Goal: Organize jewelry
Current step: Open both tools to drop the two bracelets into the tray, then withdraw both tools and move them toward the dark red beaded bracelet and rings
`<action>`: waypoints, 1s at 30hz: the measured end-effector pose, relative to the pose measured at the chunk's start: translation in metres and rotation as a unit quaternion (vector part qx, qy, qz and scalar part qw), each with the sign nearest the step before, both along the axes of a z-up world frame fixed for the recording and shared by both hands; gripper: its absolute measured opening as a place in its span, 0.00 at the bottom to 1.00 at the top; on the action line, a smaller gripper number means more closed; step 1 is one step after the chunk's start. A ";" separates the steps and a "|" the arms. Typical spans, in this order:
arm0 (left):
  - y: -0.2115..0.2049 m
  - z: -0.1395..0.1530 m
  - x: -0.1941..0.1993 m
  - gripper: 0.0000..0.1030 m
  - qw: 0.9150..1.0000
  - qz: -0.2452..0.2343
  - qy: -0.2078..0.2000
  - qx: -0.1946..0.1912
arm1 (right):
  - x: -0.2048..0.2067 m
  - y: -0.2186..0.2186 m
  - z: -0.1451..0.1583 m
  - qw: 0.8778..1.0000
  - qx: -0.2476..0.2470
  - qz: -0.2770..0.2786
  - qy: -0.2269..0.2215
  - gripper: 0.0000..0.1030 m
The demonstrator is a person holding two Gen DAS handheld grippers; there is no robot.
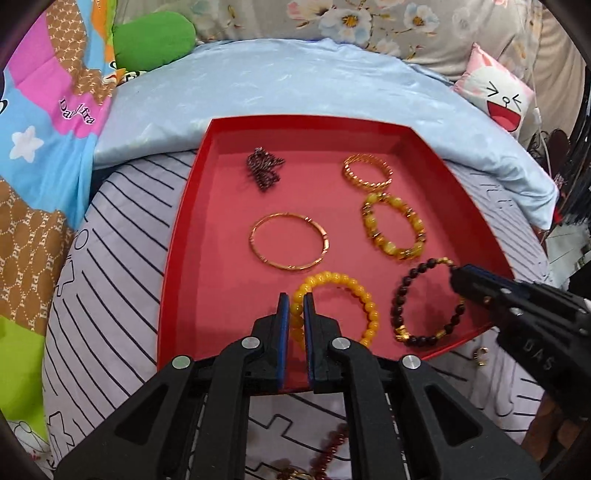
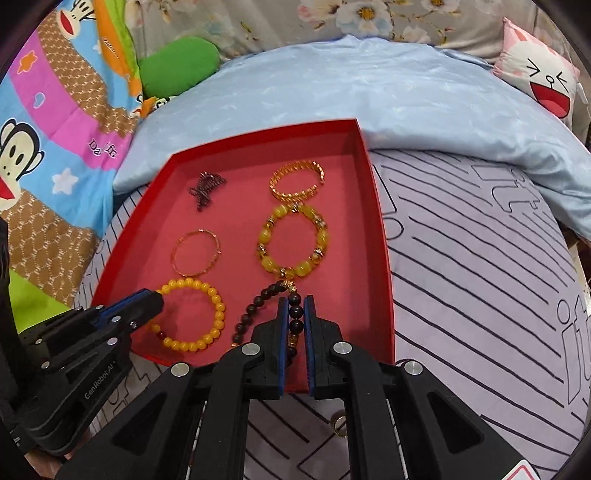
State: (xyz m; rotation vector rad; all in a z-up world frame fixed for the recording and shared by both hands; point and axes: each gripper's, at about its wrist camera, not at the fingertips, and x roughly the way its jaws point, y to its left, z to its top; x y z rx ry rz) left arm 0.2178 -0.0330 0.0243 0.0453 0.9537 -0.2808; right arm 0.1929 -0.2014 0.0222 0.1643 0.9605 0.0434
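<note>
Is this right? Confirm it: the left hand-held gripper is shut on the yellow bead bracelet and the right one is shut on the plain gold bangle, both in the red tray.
Not quite. The right hand-held gripper is shut on the dark bead bracelet, as the right wrist view shows; the plain gold bangle lies untouched. The left hand-held gripper is indeed shut on the yellow bead bracelet, both in the red tray.

You are looking over a bed (image 1: 110, 258) that is wearing a pale lilac sheet with dark line drawings. A light blue quilt (image 1: 295, 85) is lying bunched across its far side. A bright cartoon blanket (image 1: 40, 129) is filling the left, with a green cushion (image 1: 155, 40) beside it. A pink laughing-face pillow (image 2: 543, 77) is leaning against floral fabric (image 2: 388, 18) behind.
</note>
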 end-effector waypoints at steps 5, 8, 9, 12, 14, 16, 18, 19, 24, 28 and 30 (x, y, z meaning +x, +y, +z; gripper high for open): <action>0.003 -0.002 -0.002 0.08 1.000 0.010 -0.009 0.009 | 0.000 0.006 -0.002 0.999 -0.030 0.008 -0.006 0.08; 0.002 -0.003 -0.001 0.09 1.000 0.013 -0.017 0.019 | -0.002 0.008 -0.002 0.999 -0.038 0.009 -0.011 0.12; 0.002 -0.002 -0.002 0.12 0.999 0.015 -0.019 0.022 | -0.002 0.008 -0.002 0.999 -0.039 0.009 -0.012 0.13; 0.004 -0.002 -0.001 0.19 0.999 0.022 -0.023 0.025 | -0.003 0.009 0.000 0.999 -0.036 0.008 -0.017 0.21; 0.006 -0.001 -0.001 0.21 0.999 0.025 -0.024 0.024 | -0.004 0.010 0.003 0.999 -0.035 0.008 -0.020 0.24; 0.007 0.000 -0.002 0.22 0.999 0.027 -0.024 0.022 | -0.005 0.011 0.006 0.999 -0.035 0.009 -0.024 0.25; 0.007 0.002 -0.004 0.22 0.999 0.028 -0.027 0.020 | -0.007 0.011 0.009 0.999 -0.034 0.009 -0.028 0.26; 0.008 0.003 -0.006 0.22 0.999 0.027 -0.028 0.019 | -0.009 0.011 0.011 0.999 -0.034 0.009 -0.030 0.26; 0.011 0.015 -0.015 0.23 0.999 0.029 -0.037 0.014 | -0.020 0.012 0.022 0.998 -0.034 0.011 -0.042 0.27; 0.017 0.027 -0.031 0.28 0.998 0.032 -0.048 0.009 | -0.038 0.010 0.031 0.998 -0.031 0.009 -0.050 0.27; 0.022 0.031 -0.040 0.29 0.998 0.034 -0.051 0.006 | -0.048 0.007 0.034 0.998 -0.029 0.008 -0.052 0.27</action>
